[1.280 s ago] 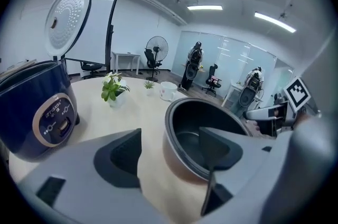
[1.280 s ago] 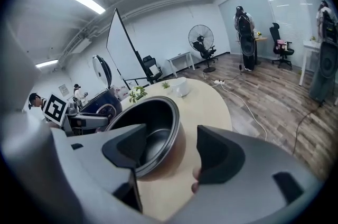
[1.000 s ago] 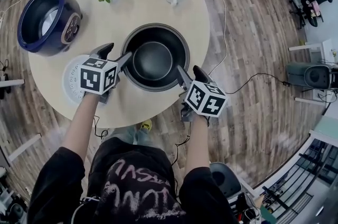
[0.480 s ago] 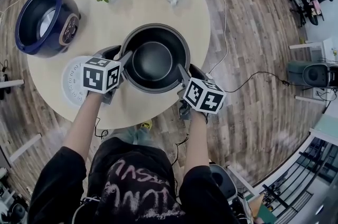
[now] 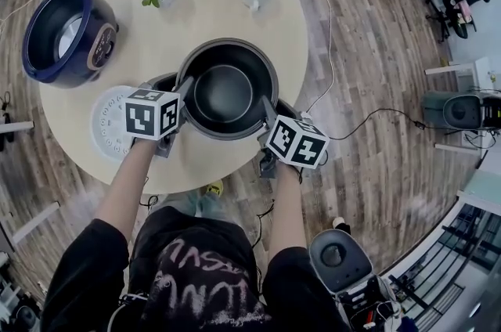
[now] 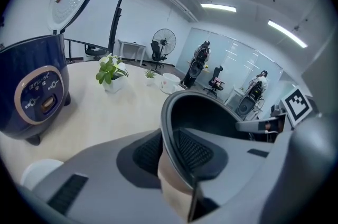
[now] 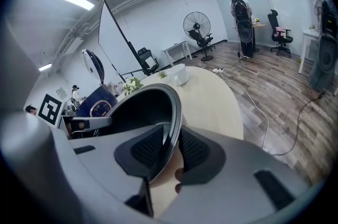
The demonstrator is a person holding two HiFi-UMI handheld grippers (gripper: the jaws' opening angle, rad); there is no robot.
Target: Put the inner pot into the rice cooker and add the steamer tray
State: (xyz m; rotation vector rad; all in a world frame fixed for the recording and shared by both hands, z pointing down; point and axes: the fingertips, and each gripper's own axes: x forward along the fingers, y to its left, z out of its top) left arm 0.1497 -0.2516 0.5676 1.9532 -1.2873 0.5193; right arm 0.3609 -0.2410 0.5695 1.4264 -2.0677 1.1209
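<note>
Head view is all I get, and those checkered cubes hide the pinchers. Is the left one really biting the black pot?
Observer: Yes. In the left gripper view, the left gripper has the rim of the inner pot between its pads. One pad is inside the wall and one is outside, and the jaws are closing.
Operator: And the other pincher?
Observer: Same story. In the right gripper view, the right gripper straddles the opposite rim, one pad in and one out. Its jaws are closing too.
</note>
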